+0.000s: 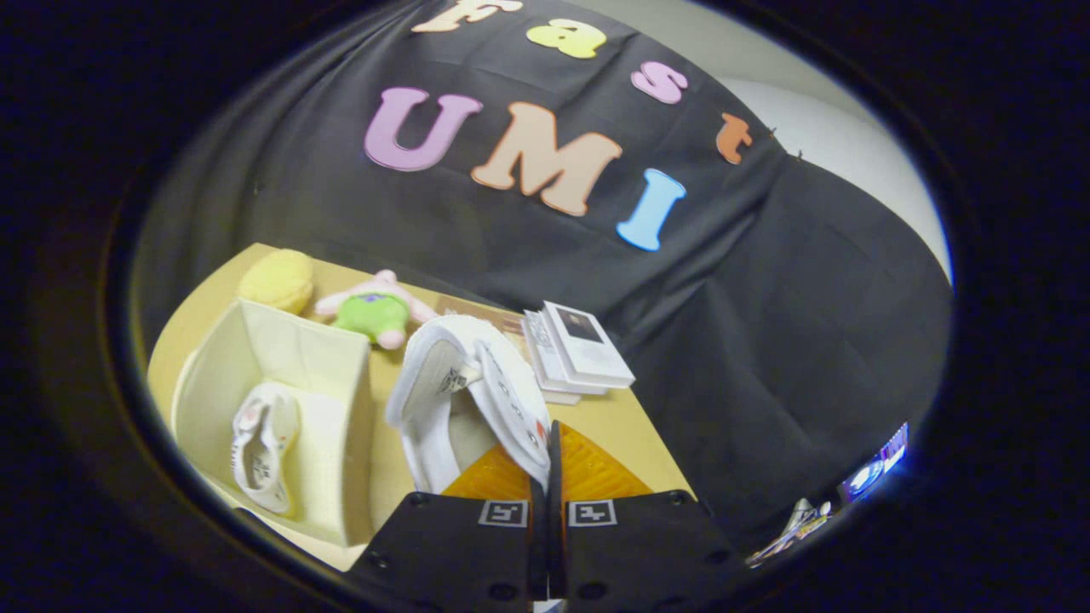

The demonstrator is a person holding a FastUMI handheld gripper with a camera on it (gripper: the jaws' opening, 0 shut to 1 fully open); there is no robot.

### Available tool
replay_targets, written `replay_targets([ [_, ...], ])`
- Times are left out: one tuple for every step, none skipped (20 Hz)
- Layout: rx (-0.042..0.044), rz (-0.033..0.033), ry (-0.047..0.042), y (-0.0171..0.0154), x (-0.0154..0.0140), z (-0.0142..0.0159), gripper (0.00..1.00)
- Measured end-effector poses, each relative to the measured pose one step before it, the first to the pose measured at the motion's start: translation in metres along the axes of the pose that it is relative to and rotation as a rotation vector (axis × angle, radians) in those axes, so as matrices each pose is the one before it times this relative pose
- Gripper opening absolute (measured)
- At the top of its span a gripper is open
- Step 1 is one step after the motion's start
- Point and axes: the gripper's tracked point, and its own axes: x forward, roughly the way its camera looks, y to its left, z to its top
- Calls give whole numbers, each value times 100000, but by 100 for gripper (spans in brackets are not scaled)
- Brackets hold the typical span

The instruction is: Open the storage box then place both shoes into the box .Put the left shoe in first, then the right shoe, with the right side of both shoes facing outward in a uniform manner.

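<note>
My gripper (549,464) is shut on the side wall of a white shoe (464,392), which hangs lifted above the wooden table (626,434) with its opening turned toward me. Left of the fingers stands the open cream storage box (336,375). Inside it lies the other white shoe (264,447), on its side against the box floor. The held shoe is beside the box's right wall, higher than its rim.
Beyond the box lie a yellow plush (277,279) and a green and pink plush toy (373,311). A stack of white booklets (575,349) rests on the table beyond the held shoe. The table's right edge runs just right of the fingers.
</note>
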Motion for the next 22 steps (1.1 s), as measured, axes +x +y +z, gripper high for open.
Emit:
replay_targets([
  [1281,5024,-2667,2434,-608,881,3],
  [1487,5160,-2505,2293,-329,693,3],
  [2025,5258,-2518,2208,-433,753,3],
  [1360,5290,-2300,2171,-9,552,3],
  [1125,4717,-1095,2056,132,172,3],
  [807,4083,-614,1709,312,-151,3],
  [1020,2991,700,1584,283,-288,3],
  [1121,2000,1513,1047,487,-518,4],
  [1524,1215,1340,835,543,-638,4],
  [1317,853,1440,666,777,-652,4],
  [412,498,1600,472,593,-644,4],
  [355,29,1914,188,633,-778,3],
  [1255,-545,2151,90,447,-806,3],
  [1663,-787,2394,-226,589,-892,3],
  [2387,-1036,2200,-301,459,-803,3],
  [2305,-1285,1524,-510,463,-609,3],
  [1975,-1959,1276,-570,291,-463,3],
  [1360,-2273,1154,-713,260,-519,4],
  [304,-2245,1449,-744,147,-439,4],
  [505,-2102,1375,-719,118,-431,4],
  [1499,-1636,1721,-657,164,-471,4],
  [2454,-1228,2405,-700,354,-614,4],
])
